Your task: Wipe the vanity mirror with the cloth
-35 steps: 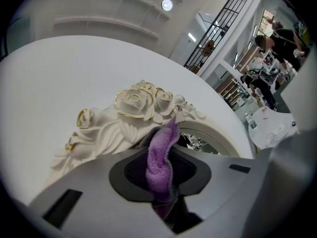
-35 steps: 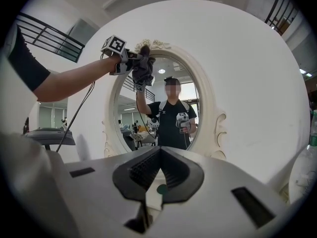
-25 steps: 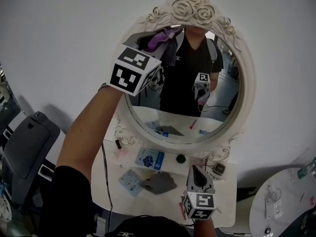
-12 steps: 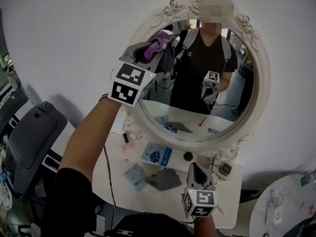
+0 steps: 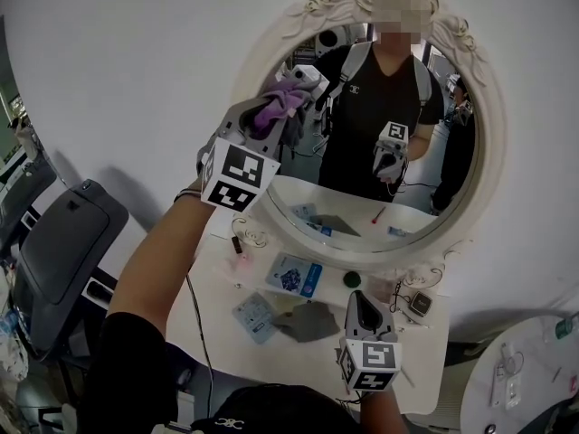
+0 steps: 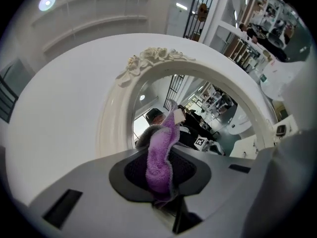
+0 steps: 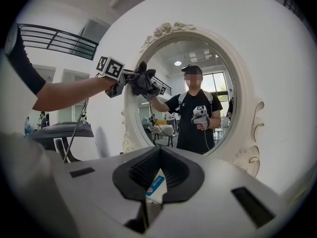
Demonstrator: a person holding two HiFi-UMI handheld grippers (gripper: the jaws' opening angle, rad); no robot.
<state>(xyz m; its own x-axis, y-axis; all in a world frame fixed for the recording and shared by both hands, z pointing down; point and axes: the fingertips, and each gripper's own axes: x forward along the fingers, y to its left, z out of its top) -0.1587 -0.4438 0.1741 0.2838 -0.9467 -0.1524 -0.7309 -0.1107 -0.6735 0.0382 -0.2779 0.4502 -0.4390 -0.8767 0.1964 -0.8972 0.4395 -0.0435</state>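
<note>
Nearest the camera, below the mirror, the right gripper hovers low over the white counter. It points toward the glass with its fingers drawn together on nothing. A blue and white packet lies flat on the counter between this gripper and the mirror's lower frame, and shows in the narrow slit of the right gripper view.

Farther off, an outstretched arm raises the left gripper to the mirror's upper left edge. Its fingers are clamped on a purple cloth with a grey backing.

The cloth's long axis runs along the gripper, from the pinch out to a loose tip that points at the glass and leans toward the mirror's middle. In the head view the bunched tip seems to meet its own reflection just inside the ornate white frame, so it appears pressed to the glass.

The wiping looks under way at this upper left patch. No streaks or marks show which parts are already clean. By this position, the centre, right side and lower glass may remain to be wiped.

Farthest, the oval mirror reflects a person holding both grippers.
</note>
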